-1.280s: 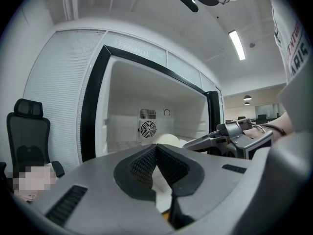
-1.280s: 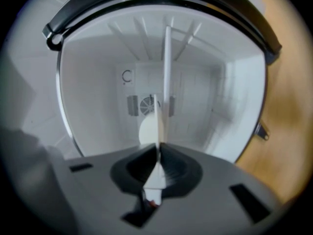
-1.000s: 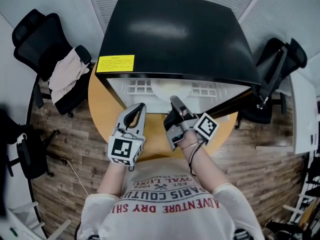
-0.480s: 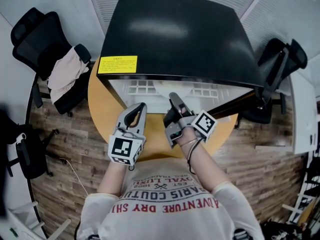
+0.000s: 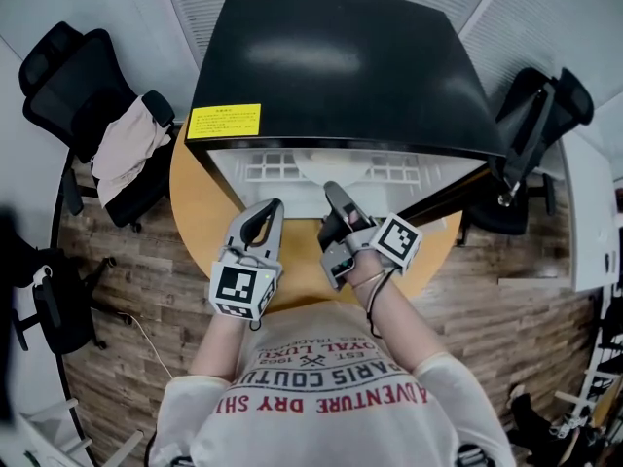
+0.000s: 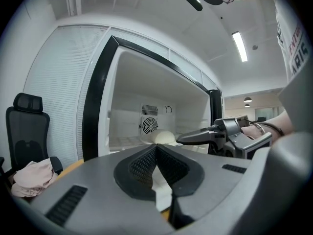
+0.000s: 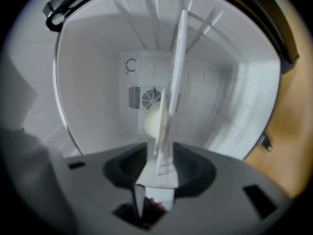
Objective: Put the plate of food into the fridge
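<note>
One snag is being risked: with the fridge (image 5: 331, 66) standing open at 12 o'clock, the plate (image 7: 172, 92) inside could be dragged out, and its food (image 7: 152, 121) tipped, if a pad is caught on withdrawal. Its rim is being straddled by the right gripper (image 7: 159, 168), whose jaws have just been opening and are now spread; the left gripper (image 6: 156, 148), at 9 o'clock, is pressed together, empty.

right tool (image 5: 332, 192) jaws just opened, plate (image 7: 172, 92) rim released
</note>
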The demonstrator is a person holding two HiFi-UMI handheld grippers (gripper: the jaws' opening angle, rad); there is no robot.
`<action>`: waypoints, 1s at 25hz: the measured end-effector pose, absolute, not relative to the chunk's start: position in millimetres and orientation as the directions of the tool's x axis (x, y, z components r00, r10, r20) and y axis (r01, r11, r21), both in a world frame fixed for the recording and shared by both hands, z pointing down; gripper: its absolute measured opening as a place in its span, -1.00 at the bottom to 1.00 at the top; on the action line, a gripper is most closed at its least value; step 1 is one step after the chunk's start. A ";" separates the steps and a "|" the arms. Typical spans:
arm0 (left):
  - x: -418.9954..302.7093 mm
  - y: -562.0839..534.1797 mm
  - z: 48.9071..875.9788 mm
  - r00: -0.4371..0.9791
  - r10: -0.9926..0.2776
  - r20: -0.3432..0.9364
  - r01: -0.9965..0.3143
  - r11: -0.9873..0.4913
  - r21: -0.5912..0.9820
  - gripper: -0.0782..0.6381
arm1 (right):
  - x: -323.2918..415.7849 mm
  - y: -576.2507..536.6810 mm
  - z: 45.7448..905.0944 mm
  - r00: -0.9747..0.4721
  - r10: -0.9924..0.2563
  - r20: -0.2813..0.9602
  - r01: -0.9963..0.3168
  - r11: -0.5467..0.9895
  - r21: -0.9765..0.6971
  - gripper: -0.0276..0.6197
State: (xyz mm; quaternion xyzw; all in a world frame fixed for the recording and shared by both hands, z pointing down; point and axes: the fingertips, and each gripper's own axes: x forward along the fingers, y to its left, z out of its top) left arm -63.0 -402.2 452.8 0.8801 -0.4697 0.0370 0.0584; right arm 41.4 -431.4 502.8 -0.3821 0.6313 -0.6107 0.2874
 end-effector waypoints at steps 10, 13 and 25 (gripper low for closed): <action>-55.6 -383.2 442.5 0.589 -0.801 0.104 -0.808 -0.588 0.044 -0.70 | 45.6 -390.1 466.0 -0.530 -0.845 0.074 -0.431 0.193 -0.882 -0.82; -58.0 -378.7 441.0 0.595 -0.798 0.097 -0.804 -0.591 0.063 -0.70 | 52.5 -380.8 459.8 -0.509 -0.858 0.072 -0.587 0.285 -0.758 -0.83; -54.7 -370.1 451.1 0.620 -0.776 0.116 -0.785 -0.615 0.078 -0.70 | 46.8 -359.1 447.5 -0.481 -0.870 0.110 -0.877 0.480 -0.036 -0.82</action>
